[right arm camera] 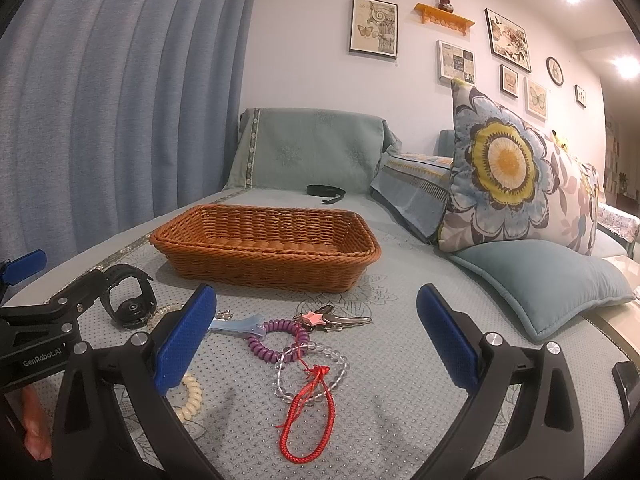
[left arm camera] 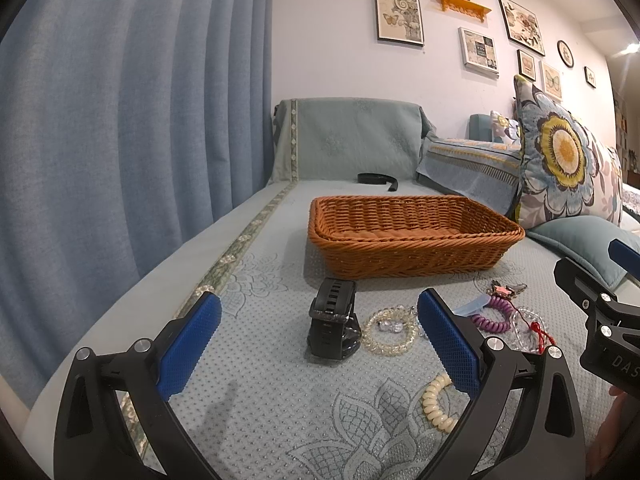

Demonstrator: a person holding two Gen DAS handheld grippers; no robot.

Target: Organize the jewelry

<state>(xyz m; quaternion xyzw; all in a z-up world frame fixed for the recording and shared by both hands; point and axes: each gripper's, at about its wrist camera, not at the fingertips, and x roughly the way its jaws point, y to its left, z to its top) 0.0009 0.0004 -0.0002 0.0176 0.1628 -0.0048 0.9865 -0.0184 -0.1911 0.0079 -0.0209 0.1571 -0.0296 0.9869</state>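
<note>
While both hand-held grippers [left arm camera: 319, 344] [right arm camera: 316, 338] gape empty: one basket [right arm camera: 264, 256], one watch [left arm camera: 334, 328], four bracelets.

Blue curtain [left arm camera: 120, 120] left; floral pillow [right arm camera: 512, 168] right, framed pictures [right arm camera: 374, 28], orange shelf [right arm camera: 444, 18] on wall.

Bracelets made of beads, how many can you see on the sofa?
2. A clear bead bracelet with a red cord lies between the right hand-held gripper's fingers; a pale yellowish one sits beside the black watch. More may be hidden.
</note>
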